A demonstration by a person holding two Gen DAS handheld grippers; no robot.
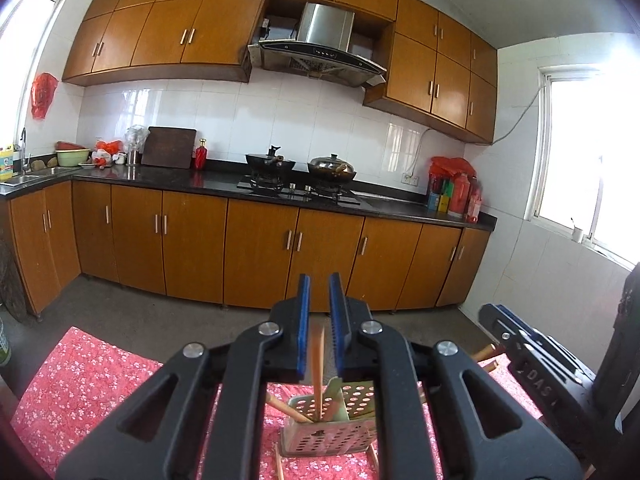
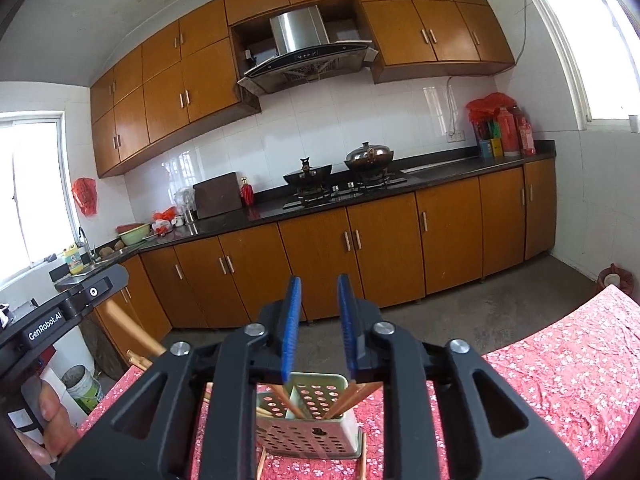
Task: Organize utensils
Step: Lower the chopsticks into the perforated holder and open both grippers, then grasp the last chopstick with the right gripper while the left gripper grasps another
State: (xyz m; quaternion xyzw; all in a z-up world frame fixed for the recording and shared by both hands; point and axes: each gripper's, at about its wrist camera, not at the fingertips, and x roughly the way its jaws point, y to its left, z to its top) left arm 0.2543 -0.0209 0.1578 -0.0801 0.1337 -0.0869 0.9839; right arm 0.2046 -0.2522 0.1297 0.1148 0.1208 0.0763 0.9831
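A perforated metal utensil holder (image 1: 332,436) (image 2: 312,436) stands on a red floral tablecloth (image 1: 80,392) (image 2: 560,380), straight below both grippers. My left gripper (image 1: 320,280) hangs over it with its blue pads slightly apart. A blurred wooden chopstick (image 1: 318,360) runs down between the pads into the holder, and the right-hand pad does not touch it. My right gripper (image 2: 319,280) is open with nothing between its pads. Several chopsticks (image 2: 352,396) lean inside the holder's compartments.
Loose chopsticks (image 1: 278,460) (image 2: 262,460) lie on the cloth around the holder's base, with more wooden handles (image 2: 140,344) at the table's left edge. A hand (image 2: 48,420) grips the left device. A bucket (image 2: 84,388) stands on the floor; kitchen cabinets (image 1: 256,248) line the far wall.
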